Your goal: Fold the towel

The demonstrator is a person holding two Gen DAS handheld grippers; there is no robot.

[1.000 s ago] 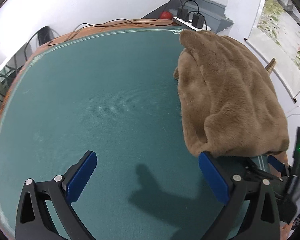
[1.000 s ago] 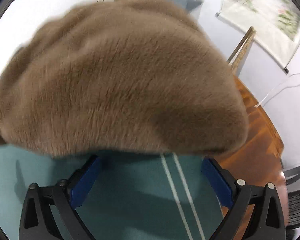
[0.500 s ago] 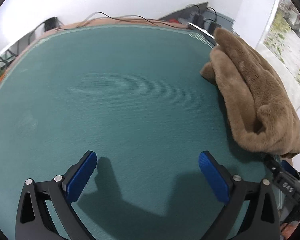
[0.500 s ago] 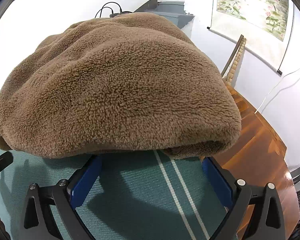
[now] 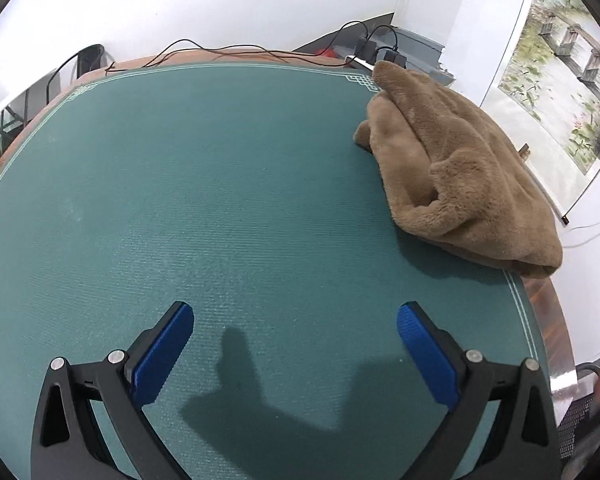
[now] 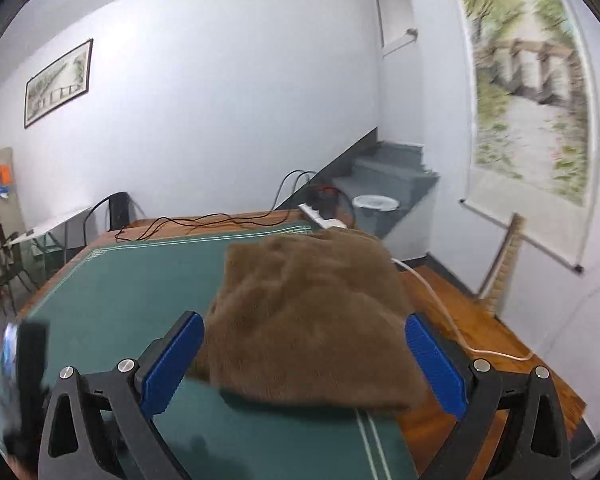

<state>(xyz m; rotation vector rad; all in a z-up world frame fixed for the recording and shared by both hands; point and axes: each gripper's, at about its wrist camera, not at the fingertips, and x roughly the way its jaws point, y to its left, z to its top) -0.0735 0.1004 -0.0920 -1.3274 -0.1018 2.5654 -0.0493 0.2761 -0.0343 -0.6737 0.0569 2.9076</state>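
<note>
Green matting covers the wooden table, and the brown plush towel lies bunched along its right edge, reaching the far right corner. Left gripper hangs over bare mat well apart from the towel, jaws spread wide and empty. Right gripper sits raised at the towel's near end, jaws wide, gripping nothing.

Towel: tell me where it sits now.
The brown towel lies bunched at the right edge of the green mat in the left wrist view, near its far corner, with both claws open and off it.
</note>
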